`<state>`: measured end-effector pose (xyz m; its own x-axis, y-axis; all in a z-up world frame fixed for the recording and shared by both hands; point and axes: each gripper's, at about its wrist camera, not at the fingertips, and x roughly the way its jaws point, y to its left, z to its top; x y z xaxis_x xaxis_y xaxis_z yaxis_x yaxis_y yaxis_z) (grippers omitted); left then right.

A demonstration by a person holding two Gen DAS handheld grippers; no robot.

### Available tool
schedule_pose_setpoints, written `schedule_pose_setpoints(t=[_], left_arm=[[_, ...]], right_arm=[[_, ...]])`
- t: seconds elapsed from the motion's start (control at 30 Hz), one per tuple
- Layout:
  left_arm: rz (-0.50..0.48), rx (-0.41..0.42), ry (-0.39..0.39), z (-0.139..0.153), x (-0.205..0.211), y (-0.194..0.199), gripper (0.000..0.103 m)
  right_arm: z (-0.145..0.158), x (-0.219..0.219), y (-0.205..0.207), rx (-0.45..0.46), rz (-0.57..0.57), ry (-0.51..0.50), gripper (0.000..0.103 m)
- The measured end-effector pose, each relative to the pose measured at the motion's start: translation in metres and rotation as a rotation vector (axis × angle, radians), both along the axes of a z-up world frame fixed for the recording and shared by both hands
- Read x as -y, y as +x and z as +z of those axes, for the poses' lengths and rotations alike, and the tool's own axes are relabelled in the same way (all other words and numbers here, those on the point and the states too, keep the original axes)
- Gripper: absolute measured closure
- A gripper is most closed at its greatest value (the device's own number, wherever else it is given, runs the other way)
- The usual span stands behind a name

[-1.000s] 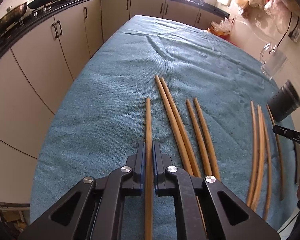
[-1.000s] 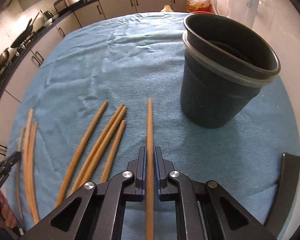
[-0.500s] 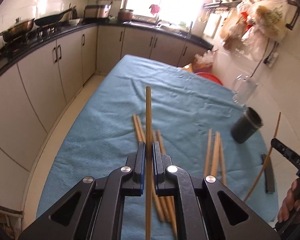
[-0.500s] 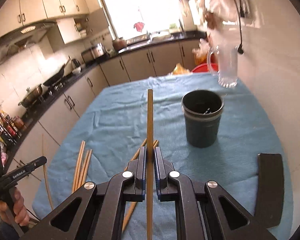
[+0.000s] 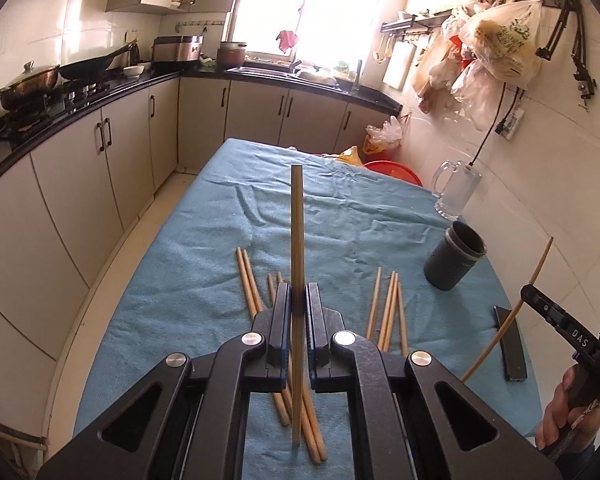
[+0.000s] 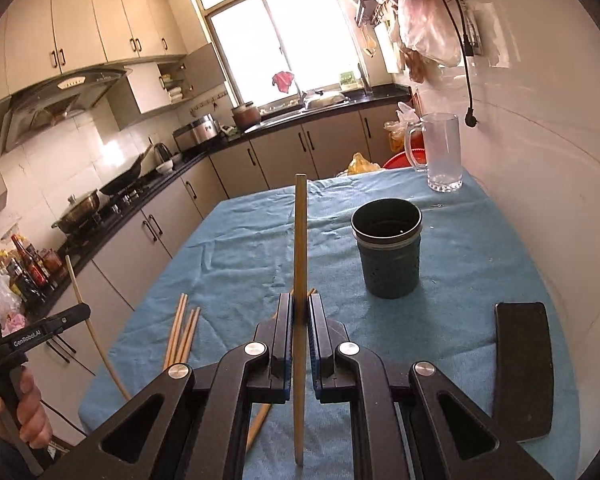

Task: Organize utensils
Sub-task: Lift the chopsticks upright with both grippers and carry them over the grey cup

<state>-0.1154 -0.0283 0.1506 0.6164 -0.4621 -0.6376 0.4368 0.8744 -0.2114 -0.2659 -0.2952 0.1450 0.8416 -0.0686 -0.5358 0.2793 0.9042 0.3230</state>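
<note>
My left gripper (image 5: 298,294) is shut on a wooden chopstick (image 5: 296,240), held well above the blue cloth. It shows at the left edge of the right wrist view as the left gripper (image 6: 82,312), its chopstick (image 6: 85,312) slanting up. My right gripper (image 6: 299,304) is shut on another chopstick (image 6: 300,240), also lifted; the left wrist view shows that chopstick (image 5: 512,312) at its right edge. Several loose chopsticks (image 5: 388,308) lie on the cloth below. A dark cylindrical holder (image 6: 387,254) stands upright ahead and right of the right gripper, also seen as the holder (image 5: 454,260).
A glass mug (image 6: 440,152) stands at the table's far right by the wall. A flat black object (image 6: 520,368) lies near the front right edge. The blue cloth (image 5: 260,184) covers the table; cabinets (image 5: 80,168) run along the left. A red bucket (image 5: 394,168) sits past the far end.
Both grippers rose from the cloth, each carrying its chopstick, and tilted up so the kitchen walls and window came into view. The table and holder now look farther away.
</note>
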Motion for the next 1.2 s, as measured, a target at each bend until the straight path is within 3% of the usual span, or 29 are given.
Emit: schedule_pose_setpoints(t=[0.5, 0.97, 1.2], left_arm=[[-0.068, 0.064, -0.006, 0.039, 0.034, -0.01, 0.097], [-0.21, 0.101, -0.043, 0.085, 0.118, -0.003, 0.097], [-0.252, 0.129, -0.07, 0.114, 0.172, 0.009, 0.097]], right_arm=[[0.02, 0.019, -0.016, 0.081, -0.033, 0.025, 0.095], [0.06, 0.07, -0.022, 0.172, -0.109, 0.046, 0.095], [0.091, 0.1, -0.014, 0.223, -0.178, 0.005, 0.095]])
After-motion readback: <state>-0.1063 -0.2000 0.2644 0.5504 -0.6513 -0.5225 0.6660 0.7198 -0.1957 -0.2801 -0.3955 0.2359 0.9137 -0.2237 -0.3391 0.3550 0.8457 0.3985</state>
